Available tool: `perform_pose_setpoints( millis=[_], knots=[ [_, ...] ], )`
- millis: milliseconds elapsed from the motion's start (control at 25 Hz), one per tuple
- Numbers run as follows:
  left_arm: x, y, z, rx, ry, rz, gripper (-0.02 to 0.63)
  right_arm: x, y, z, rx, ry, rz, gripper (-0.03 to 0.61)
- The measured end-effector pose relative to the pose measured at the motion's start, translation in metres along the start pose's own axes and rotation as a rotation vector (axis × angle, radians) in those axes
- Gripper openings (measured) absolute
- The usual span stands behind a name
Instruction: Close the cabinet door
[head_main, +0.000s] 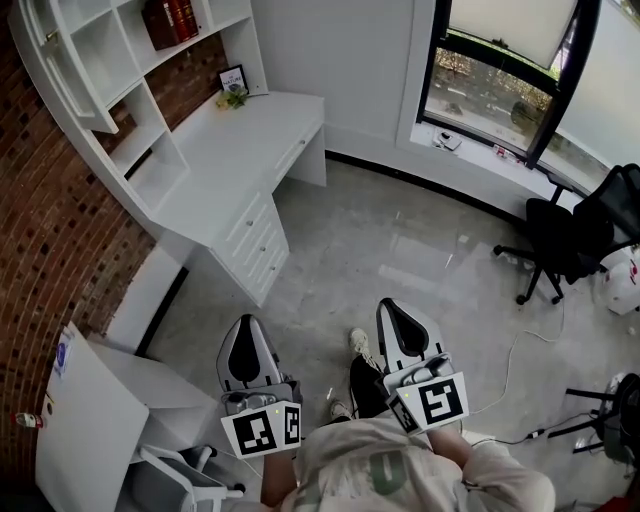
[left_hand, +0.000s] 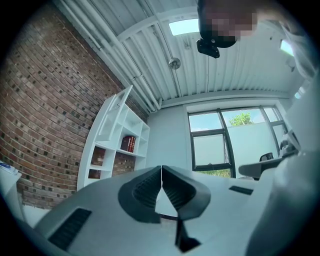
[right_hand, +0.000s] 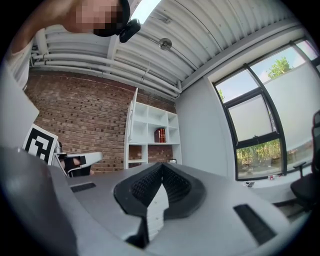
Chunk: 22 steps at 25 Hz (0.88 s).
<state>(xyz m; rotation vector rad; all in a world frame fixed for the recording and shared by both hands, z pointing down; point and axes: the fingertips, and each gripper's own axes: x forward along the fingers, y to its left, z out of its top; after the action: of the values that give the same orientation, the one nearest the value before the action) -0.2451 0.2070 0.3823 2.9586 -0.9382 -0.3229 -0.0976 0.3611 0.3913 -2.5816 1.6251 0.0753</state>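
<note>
Brickwork (head_main: 60, 230) backs smooth white shelving (head_main: 135, 138), cabinet door (head_main: 75, 85) ajar.

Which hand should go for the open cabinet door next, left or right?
Probably left. In the head view the left gripper lies closer to the open cabinet door than the right gripper. Both are shut, empty and well short of it.

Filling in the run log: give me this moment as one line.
left gripper: shut, empty | right gripper: shut, empty | cabinet door: open, untouched, far from both grippers | task: not yet done
</note>
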Motion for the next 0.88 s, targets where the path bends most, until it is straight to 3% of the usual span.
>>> perform_pose_setpoints(
  millis=[160, 320, 480, 880],
  knots=[
    [0.034, 0.006, -0.011, 0.015, 0.000, 0.005, 0.015, 0.046, -0.010, -0.008, 0.010, -0.020, 0.033, 0.017],
    [0.088, 0.022, -0.029, 0.052, -0.008, 0.032, 0.015, 0.116, -0.023, -0.017, 0.115, -0.040, 0.074, 0.017],
    [0.169, 0.036, -0.039, 0.093, -0.004, 0.050, 0.015, 0.205, -0.041, -0.007, 0.113, -0.111, 0.141, 0.017],
    [0.362, 0.074, -0.036, 0.123, -0.014, 0.191, 0.015, 0.416, -0.120, -0.003, 0.053, -0.034, 0.234, 0.017]
  ],
)
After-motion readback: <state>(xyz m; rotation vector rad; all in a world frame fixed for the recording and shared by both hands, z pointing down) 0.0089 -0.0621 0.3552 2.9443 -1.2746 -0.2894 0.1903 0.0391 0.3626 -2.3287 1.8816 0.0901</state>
